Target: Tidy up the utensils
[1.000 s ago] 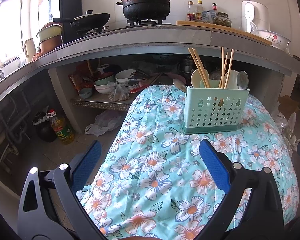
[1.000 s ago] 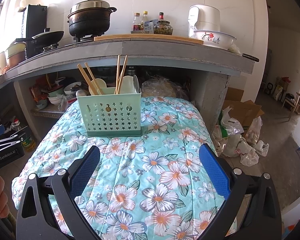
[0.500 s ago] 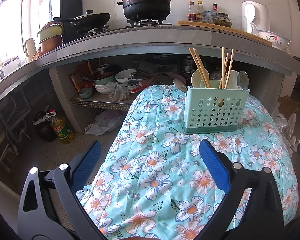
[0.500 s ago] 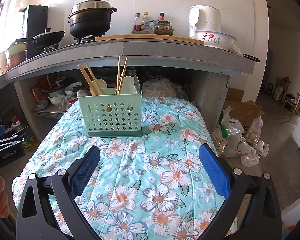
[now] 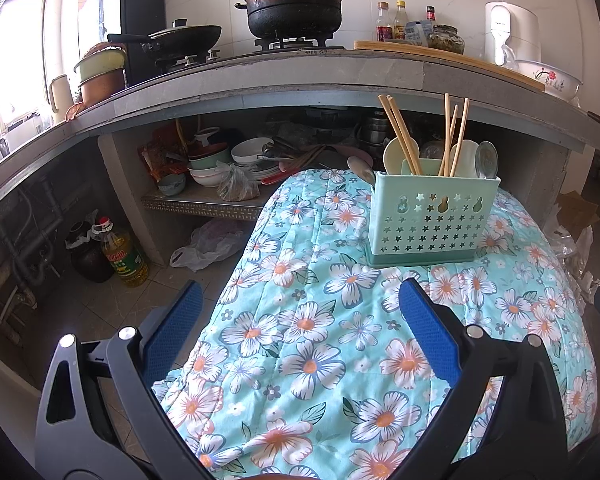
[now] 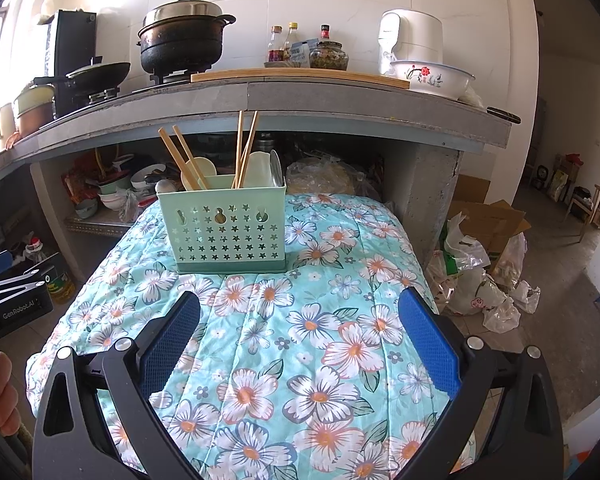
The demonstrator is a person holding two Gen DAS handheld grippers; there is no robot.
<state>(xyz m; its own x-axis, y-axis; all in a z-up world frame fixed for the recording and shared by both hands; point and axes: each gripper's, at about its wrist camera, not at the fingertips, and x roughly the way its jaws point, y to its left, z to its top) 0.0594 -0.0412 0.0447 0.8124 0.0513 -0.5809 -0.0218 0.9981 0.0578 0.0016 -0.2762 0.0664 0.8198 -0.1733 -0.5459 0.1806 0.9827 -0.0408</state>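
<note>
Both spread wide and empty over the floral quilt (image 6: 332, 344), left gripper (image 5: 300, 320) and right gripper (image 6: 300, 328), with mint utensil caddy (image 6: 224, 226) upright at 11 o'clock, holding chopsticks (image 6: 184, 158) and spoons (image 6: 256, 168).

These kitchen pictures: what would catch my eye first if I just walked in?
Probably the flowered cloth in the middle, with a mint caddy standing on it, chopsticks and spoons poking up out of it. Behind, a blackened pot sits on the stove atop the counter. In the foreground, the right gripper and left gripper hang open over the cloth, holding nothing.
</note>
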